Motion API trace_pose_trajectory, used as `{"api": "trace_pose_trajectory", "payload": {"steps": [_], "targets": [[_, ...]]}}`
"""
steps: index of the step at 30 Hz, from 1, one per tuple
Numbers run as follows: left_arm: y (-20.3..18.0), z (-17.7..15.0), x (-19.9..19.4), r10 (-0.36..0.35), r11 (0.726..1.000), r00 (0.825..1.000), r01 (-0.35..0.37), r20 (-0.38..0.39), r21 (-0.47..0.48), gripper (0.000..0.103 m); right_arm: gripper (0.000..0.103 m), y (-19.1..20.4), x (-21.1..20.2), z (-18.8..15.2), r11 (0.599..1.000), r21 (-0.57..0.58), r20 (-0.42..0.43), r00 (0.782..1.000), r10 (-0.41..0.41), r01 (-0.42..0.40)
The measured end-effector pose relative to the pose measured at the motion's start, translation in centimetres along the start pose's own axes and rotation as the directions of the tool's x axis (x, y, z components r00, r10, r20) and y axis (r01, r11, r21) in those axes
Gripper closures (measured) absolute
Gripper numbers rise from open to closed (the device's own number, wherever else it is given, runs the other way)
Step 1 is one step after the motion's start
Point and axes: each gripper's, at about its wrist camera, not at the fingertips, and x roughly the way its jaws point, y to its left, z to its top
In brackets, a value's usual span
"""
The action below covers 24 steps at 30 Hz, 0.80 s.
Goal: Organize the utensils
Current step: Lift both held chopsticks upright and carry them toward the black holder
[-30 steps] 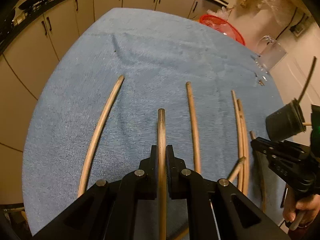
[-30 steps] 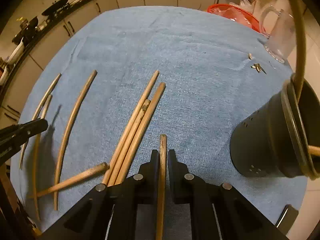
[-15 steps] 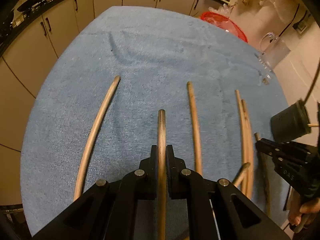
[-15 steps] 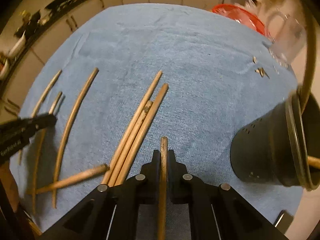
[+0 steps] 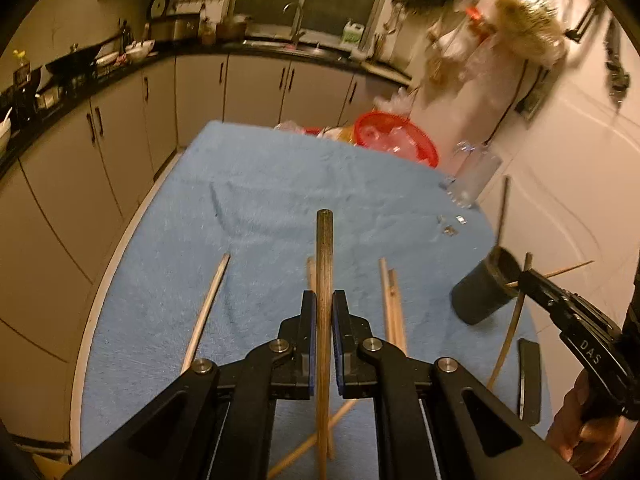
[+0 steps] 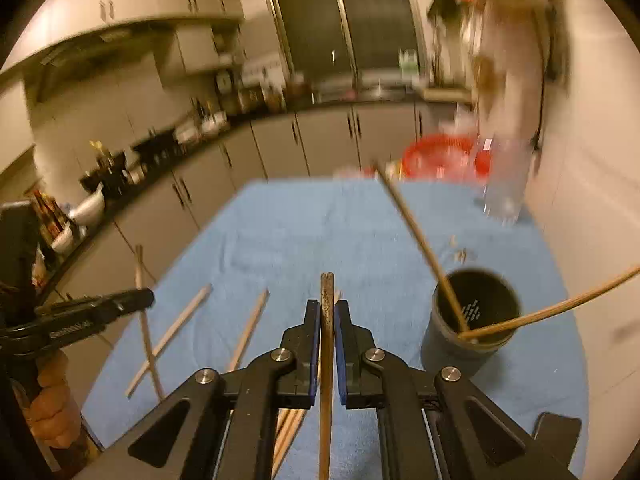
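A: How far along is it?
B: Two chopsticks stand in the holder; several chopsticks lie on the surface.
A: The tools?
B: The left tool and right tool each clamp one chopstick.

Left gripper and right gripper both clamped, raised.

loose chopsticks lie on the towel, left of the holder with two inside.
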Motion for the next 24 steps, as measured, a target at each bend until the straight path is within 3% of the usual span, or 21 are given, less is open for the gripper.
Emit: {"api": "trace_pose_trajectory", "payload": {"steps": [3,6,24], "targets": [[-0.7,0.1,-0.8,-0.012,1.000,1.000,0.011,0.019,0.022,0.095,0.096,1.3,-2.8,-0.2,1.000,-0.017,0.113,0.994,-0.009,0.011],[-1.0,0.1,-1.6,-0.011,0.999,0.999,0.010,0.030,0.039,0.095,0.096,2.0,-4.0,-0.7,1.000,-0.019,0.158,0.987,-0.009,0.013],[-2.6,0.1,-2.8,-0.027,0.997,0.999,0.024,0.039,0.073,0.095,0.096,0.8,-5.9,-1.4,1.000,0.000,0.188,0.982,0.019,-0.019]]}}
